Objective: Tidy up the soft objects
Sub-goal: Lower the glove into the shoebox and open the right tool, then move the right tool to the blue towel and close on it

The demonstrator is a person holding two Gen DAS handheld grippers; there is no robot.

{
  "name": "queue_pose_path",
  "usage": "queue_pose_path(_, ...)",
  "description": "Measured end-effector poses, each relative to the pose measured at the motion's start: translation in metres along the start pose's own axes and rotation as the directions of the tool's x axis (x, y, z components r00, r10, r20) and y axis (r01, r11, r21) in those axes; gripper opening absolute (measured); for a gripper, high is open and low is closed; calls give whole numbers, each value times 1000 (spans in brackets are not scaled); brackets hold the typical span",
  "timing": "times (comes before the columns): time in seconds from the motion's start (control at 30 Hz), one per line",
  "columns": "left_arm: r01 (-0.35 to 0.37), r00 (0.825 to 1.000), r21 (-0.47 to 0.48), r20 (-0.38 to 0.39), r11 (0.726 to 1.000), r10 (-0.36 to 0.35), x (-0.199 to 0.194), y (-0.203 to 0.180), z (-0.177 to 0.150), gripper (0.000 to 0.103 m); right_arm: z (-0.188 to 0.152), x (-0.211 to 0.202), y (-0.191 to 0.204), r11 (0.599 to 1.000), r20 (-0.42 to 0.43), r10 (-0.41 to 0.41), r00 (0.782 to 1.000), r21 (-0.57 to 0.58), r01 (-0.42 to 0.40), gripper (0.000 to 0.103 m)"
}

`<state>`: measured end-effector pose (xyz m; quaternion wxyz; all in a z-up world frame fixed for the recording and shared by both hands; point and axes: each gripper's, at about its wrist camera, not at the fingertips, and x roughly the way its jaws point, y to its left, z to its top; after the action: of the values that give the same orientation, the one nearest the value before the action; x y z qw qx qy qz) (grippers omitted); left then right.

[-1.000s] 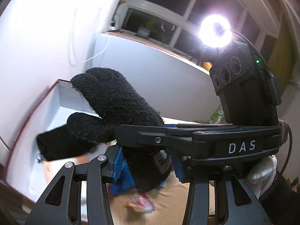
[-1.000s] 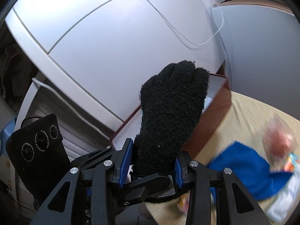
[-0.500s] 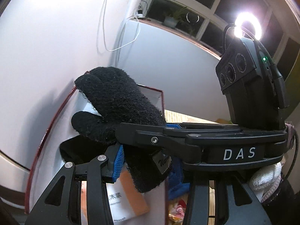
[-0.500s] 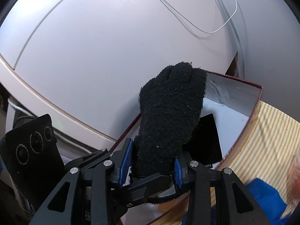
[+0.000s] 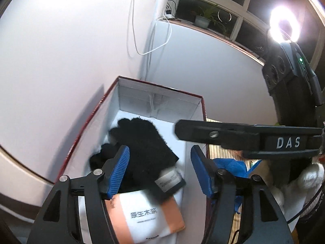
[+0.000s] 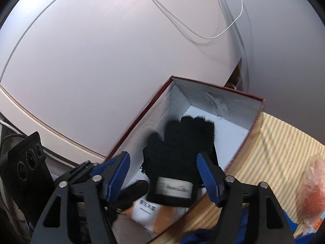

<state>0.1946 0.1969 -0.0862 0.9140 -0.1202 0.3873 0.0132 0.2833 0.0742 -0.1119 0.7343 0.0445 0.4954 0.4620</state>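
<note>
Black knit glove (image 6: 180, 152) lies in the red-rimmed box (image 6: 251, 136) atop an orange-white pack (image 5: 150, 217), w/ both grippers, left (image 5: 160, 170) & right (image 6: 162, 177), spread wide & holding nothing; soft, light, floppy, probably best pinched at the labelled cuff.

One box (image 5: 97, 109) holds one black glove (image 6: 180, 152) and one orange-and-white packet (image 5: 150, 221); outside lie one blue cloth (image 5: 231, 166) and one orange bag (image 6: 312, 191).
</note>
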Motion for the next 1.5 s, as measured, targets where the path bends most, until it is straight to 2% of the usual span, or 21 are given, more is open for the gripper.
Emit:
queue_pose_path(0.23, 6, 1000, -9, 6, 1000, -6, -12, 1, -6, 62, -9, -24, -11, 999, 24, -34, 999, -4, 34, 66)
queue_pose_path(0.47, 44, 999, -16, 31, 999, -43, -31, -5, -13, 62, -27, -65, -12, 990, 65, -119, 991, -64, 123, 66)
queue_pose_path(0.67, 90, 995, 2, 32, 996, -90, -41, -25, -30, 62, -53, -97, -15, 963, 114, -215, 970, -144, 230, 66)
queue_pose_path(0.9, 154, 988, 62, -1, 986, -154, -44, -61, -57, 62, -79, -125, -38, 947, 171, -257, 951, -150, 283, 68)
queue_pose_path(1.13, 207, 978, 105, -60, 973, -201, -31, -96, -76, 62, -95, -129, -69, 961, 107, -253, 962, -86, 262, 69)
queue_pose_path(1.37, 312, 940, 50, -160, 949, -301, -3, -128, -106, 62, -96, -110, -83, 980, 22, -187, 982, -65, 188, 69)
queue_pose_path(1.5, 335, 922, -1, -206, 942, -328, 16, -139, -115, 62, -88, -87, -89, 984, -26, -170, 985, -68, 168, 69)
